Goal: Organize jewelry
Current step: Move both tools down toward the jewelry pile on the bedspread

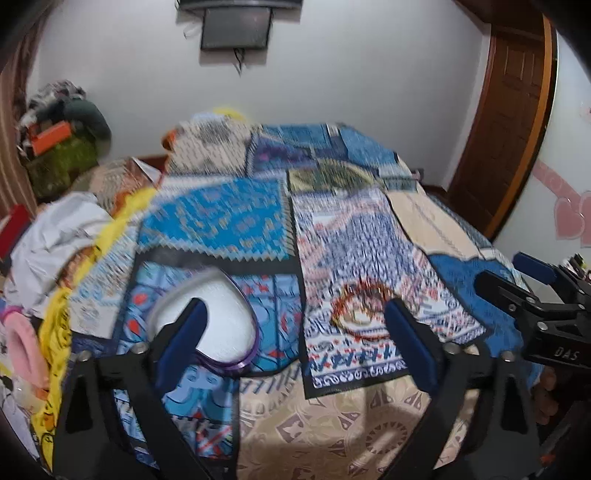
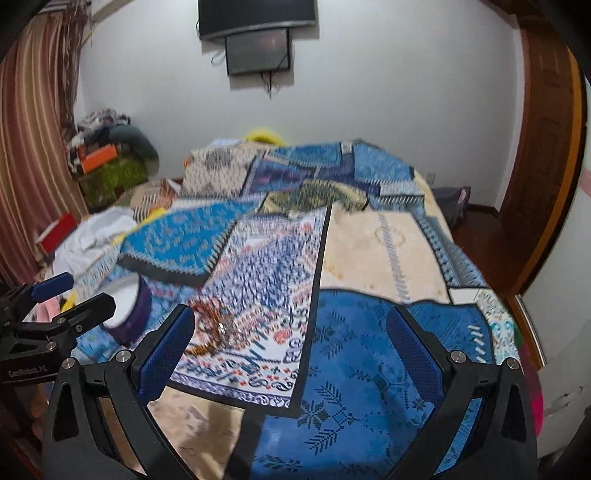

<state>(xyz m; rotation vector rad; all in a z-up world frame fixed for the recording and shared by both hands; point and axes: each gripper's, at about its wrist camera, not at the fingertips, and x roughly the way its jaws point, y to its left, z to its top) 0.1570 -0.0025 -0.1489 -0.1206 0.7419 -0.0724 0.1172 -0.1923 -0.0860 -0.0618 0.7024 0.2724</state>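
Observation:
A pile of red and gold bangles (image 1: 360,308) lies on a patterned cloth on the bed; it also shows in the right wrist view (image 2: 218,325), blurred. A heart-shaped purple box with white lining (image 1: 218,321) sits open to the left of the bangles, and shows in the right wrist view (image 2: 129,308). My left gripper (image 1: 295,332) is open and empty, hovering above the bed with the box by its left finger and the bangles by its right finger. My right gripper (image 2: 290,343) is open and empty, right of the bangles. Each gripper shows in the other's view (image 1: 532,291) (image 2: 55,302).
The bed (image 2: 369,243) is covered with overlapping patterned cloths. White and yellow fabric (image 1: 62,229) is heaped at the left. Clutter (image 1: 62,136) is stacked in the far left corner. A wooden door (image 1: 506,122) stands at the right; a TV (image 2: 258,18) hangs on the far wall.

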